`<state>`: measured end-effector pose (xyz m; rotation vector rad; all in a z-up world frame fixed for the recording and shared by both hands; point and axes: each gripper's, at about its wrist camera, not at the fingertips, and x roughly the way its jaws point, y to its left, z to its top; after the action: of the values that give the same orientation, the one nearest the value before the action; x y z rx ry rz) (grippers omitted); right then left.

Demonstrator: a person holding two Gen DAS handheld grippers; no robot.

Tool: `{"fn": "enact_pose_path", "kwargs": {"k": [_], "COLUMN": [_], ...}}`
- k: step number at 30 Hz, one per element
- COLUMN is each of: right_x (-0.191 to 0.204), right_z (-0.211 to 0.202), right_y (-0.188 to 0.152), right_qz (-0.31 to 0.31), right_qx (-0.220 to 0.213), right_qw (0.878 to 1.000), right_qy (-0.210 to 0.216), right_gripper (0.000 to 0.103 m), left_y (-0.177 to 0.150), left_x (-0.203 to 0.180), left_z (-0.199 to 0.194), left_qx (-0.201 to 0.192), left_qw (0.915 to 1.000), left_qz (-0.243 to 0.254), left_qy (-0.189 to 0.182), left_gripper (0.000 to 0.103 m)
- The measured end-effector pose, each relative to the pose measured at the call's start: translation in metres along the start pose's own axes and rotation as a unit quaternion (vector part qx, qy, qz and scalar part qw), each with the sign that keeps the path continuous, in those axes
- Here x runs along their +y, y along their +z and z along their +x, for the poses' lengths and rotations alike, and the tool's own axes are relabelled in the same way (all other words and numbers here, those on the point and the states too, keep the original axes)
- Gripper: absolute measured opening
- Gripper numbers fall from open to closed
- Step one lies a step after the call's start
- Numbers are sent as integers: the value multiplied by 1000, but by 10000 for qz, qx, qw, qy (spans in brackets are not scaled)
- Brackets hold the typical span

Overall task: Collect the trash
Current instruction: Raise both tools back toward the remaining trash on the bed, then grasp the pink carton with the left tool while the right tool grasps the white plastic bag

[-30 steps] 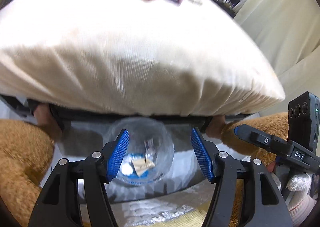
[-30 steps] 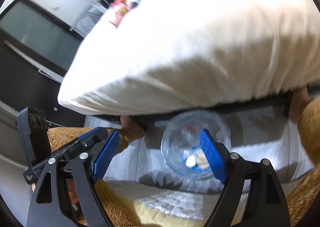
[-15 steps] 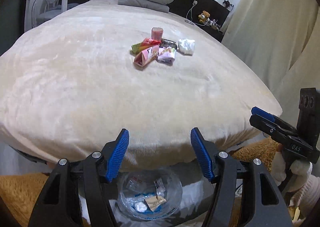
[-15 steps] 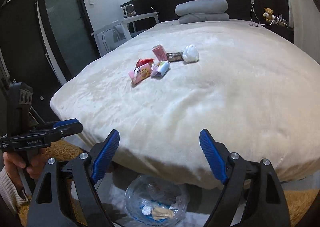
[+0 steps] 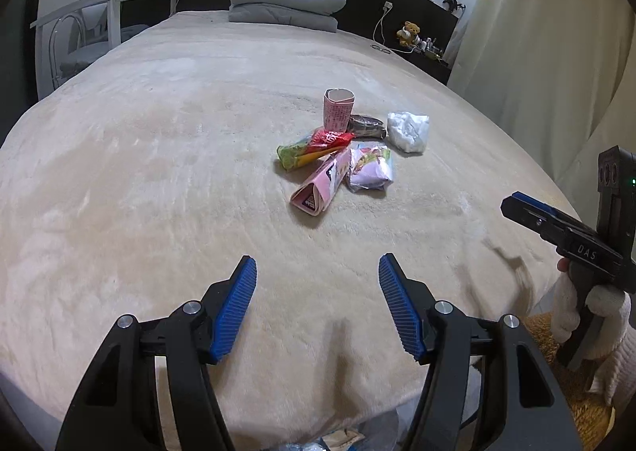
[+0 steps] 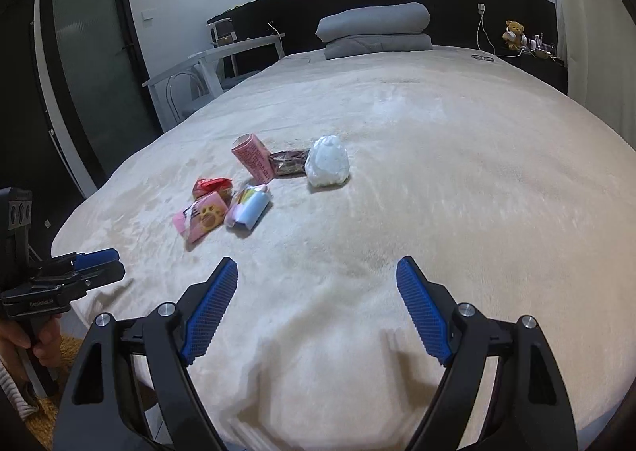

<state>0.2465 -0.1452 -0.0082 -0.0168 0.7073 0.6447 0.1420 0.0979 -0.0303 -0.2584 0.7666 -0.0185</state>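
A small heap of trash lies in the middle of the beige bed (image 5: 159, 180): a pink paper cup (image 5: 338, 109), a red and green wrapper (image 5: 312, 147), a pink carton (image 5: 318, 188), a pale wrapper (image 5: 369, 171), a dark wrapper (image 5: 367, 126) and a white crumpled tissue (image 5: 408, 131). The same heap shows in the right wrist view, with the cup (image 6: 254, 157) and the tissue (image 6: 328, 167). My left gripper (image 5: 317, 272) is open and empty over the bed's near edge. My right gripper (image 6: 317, 272) is open and empty too, short of the heap.
A clear trash bag (image 5: 338, 441) with scraps sits on the floor below the bed's edge. Folded grey bedding (image 5: 284, 4) lies at the headboard. A white chair (image 5: 91, 33) stands left, curtains (image 5: 536, 53) right, a dark door (image 6: 95, 49) far left.
Both grippers have risen from floor level beside the trash bag to above the bed's near edge. The heap of trash has come into full view ahead. Both stay open.
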Motion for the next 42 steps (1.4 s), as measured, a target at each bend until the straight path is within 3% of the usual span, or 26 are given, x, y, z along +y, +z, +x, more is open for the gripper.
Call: {"fn": "enact_pose_path", "kwargs": {"k": [19, 23, 28, 30, 42], "right_x": [-14, -15, -15, -16, -14], "right_z": [99, 115, 132, 136, 116], "right_y": [65, 73, 78, 78, 76], "right_qz": [441, 394, 361, 374, 365], "right_qx": [10, 102, 260, 321, 186], "right_qw": [9990, 9992, 9990, 9988, 9991], "right_qy": [26, 49, 46, 69, 92], "right_gripper": [81, 74, 62, 48, 45], "left_y": [41, 42, 41, 40, 38], "left_x": [-2, -8, -14, -17, -18], "left_z": [69, 76, 89, 93, 78], "left_qx": [91, 123, 273, 318, 114], "left_qw": [9979, 9964, 9954, 9949, 9951], "left_qz": [631, 830, 906, 941, 962], "left_qy": [128, 113, 170, 172, 184], "left_gripper": [63, 62, 42, 30, 28]}}
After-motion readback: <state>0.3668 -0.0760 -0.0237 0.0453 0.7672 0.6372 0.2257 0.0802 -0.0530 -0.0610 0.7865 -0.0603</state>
